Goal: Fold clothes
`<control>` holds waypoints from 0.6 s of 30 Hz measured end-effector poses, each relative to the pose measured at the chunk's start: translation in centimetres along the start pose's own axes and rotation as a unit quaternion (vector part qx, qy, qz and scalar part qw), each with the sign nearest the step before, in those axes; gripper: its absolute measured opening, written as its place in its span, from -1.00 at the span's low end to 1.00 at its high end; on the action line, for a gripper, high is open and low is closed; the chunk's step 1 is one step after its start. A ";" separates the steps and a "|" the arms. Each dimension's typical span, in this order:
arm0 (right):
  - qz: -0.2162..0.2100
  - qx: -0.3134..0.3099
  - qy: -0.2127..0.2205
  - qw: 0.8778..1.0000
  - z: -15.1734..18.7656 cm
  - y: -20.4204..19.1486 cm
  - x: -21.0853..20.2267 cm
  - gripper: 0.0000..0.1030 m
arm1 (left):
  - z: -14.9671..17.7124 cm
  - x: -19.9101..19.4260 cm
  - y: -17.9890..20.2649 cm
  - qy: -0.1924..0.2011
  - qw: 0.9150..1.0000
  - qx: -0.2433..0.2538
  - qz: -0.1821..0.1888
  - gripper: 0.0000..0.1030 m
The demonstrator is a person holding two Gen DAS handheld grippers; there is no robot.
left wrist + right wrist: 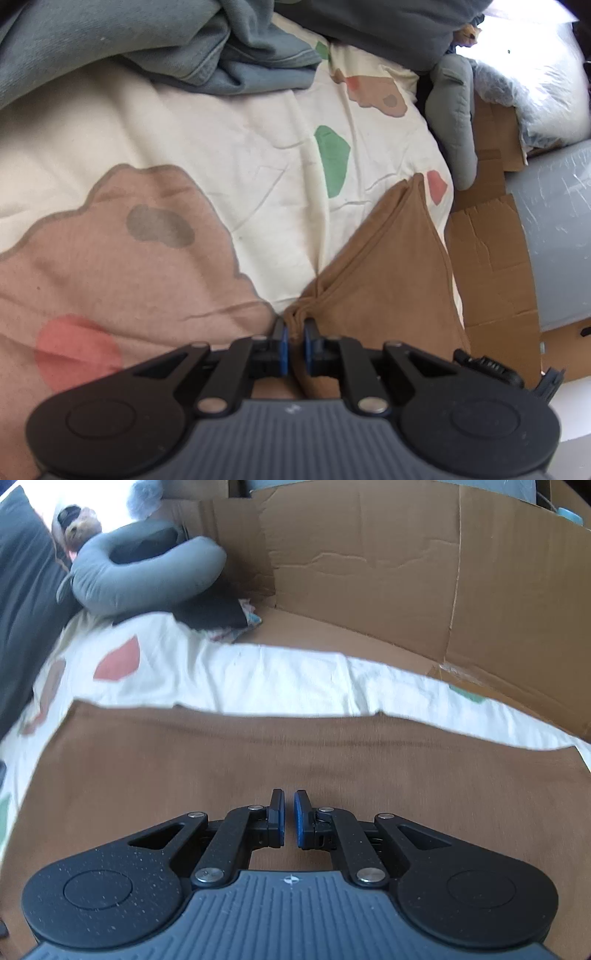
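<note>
- Bedroom scene: cream duvet cover [229, 155] printed with pink, green and coral blobs, flattened cardboard [369, 554] along the bed's side, a grey curved pillow [147, 572] toward the head.
- Heaped at the far end of the bed, a blue-grey garment [147, 40], rumpled and not yet folded.
- Brown garment [258, 760] spread flat on the duvet near the cardboard side, far edge straight, apparently partly folded.
- Left gripper [294, 341] nearly closed, pads pinching a bunched, layered corner of the brown cloth; fabric fanning away from the pinch toward the bed's edge.
- Right gripper [289, 819] nearly closed too, a thin slit between the pads; poised over the middle of the brown cloth. Nothing visibly caught between the pads, though contact with the cloth below cannot be told.
- Likely risks: some layers slipping from the left pinch if pulled hard, given the thick bunch; fold dragging crooked with only one corner held; brown cloth sliding off onto the cardboard, being close to the mattress edge; duvet cover wrinkling up along with the cloth.
</note>
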State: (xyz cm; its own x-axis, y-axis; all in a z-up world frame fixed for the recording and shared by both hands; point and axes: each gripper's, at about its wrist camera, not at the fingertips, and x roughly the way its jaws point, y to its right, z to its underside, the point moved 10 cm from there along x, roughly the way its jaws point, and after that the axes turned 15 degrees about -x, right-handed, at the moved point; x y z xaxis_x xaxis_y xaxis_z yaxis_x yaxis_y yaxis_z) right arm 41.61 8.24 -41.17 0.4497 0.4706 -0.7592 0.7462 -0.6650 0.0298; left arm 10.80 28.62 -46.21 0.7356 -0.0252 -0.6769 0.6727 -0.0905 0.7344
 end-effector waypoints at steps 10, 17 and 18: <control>-0.010 -0.002 -0.009 1.000 -1.2 -0.2 2.9 -0.83 | -0.1 0.0 0.1 -0.002 1.000 -0.003 0.004 -0.82; -0.026 -0.012 -0.019 0.999 -3.0 0.0 4.8 -0.78 | -0.1 -0.4 0.3 0.002 1.000 0.004 0.004 -0.82; -0.032 -0.013 -0.022 0.999 -3.6 0.2 5.1 -0.78 | -0.1 -0.5 0.4 0.003 1.000 0.004 0.005 -0.82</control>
State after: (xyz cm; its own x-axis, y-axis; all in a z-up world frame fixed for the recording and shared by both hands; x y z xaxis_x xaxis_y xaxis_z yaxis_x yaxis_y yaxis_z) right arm 45.83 12.55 -42.70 0.3796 0.4853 -0.7877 0.7857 -0.6186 -0.0025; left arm 10.73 28.70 -45.57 0.7427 -0.0208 -0.6693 0.6647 -0.0976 0.7407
